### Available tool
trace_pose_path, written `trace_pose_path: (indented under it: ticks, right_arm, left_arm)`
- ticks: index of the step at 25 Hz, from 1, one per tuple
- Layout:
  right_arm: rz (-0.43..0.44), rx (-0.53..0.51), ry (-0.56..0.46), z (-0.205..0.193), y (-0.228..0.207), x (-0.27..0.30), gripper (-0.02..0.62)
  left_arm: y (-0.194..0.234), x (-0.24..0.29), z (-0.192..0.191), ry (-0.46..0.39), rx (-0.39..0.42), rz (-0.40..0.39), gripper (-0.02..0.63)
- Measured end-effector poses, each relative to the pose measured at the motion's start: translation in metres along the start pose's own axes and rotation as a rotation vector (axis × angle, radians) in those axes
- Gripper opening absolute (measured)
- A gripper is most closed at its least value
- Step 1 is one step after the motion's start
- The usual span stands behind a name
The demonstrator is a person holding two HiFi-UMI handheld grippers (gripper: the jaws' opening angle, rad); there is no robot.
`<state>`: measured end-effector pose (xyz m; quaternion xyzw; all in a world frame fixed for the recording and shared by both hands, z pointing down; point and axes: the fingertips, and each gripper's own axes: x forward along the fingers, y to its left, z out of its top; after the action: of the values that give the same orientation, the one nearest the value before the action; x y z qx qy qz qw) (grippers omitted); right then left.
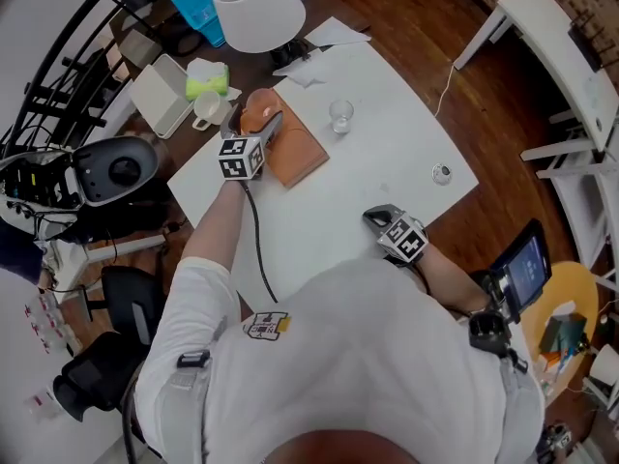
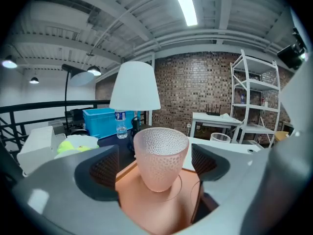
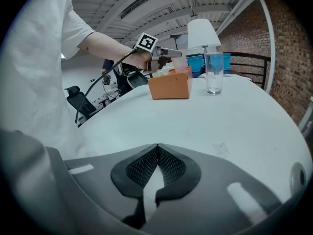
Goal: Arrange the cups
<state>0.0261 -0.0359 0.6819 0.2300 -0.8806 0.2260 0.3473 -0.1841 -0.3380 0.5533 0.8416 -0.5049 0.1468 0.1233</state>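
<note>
The pink cup (image 2: 160, 155) stands upright on the orange tray (image 1: 302, 155), at the tray's far end near the lamp (image 1: 256, 8). The left gripper (image 1: 253, 124) has its jaws spread wide around the cup, with a gap on each side, so the pads do not press on it. A clear glass (image 1: 340, 115) stands on the counter (image 1: 387, 177) just beside the tray. The right gripper (image 3: 155, 165) is well apart from them, low over the counter, with its jaws closed together and nothing between them.
</note>
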Motion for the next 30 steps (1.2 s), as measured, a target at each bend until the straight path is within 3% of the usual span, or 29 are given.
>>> trace_pose_path:
  ticks: [6,10,14,18,23,30]
  right_arm:
    - [0.003,-0.023,-0.013,-0.003,0.001,-0.004,0.000]
    - [-0.006,-0.037,-0.008,-0.002,0.000,-0.003,0.000]
    - [-0.009,-0.069,-0.001,-0.002,0.003,0.000,0.000]
    - [-0.030,-0.096,-0.005,-0.001,0.004,0.001,0.000]
    - [-0.047,-0.128,0.001,-0.007,0.010,-0.002,0.000]
    - [-0.065,-0.141,-0.005,-0.012,0.015,-0.004,0.000]
  left_arm:
    - [-0.009,-0.066,0.023,-0.104,-0.033,0.058,0.441]
    - [-0.038,-0.111,0.027,-0.152,-0.032,0.042,0.362]
    - [-0.080,-0.152,0.007,-0.150,-0.034,0.003,0.275]
    - [-0.126,-0.181,-0.032,-0.103,-0.076,-0.047,0.198]
    - [-0.179,-0.207,-0.086,-0.014,-0.108,-0.124,0.176]
    - [-0.215,-0.227,-0.140,0.086,-0.130,-0.156,0.111]
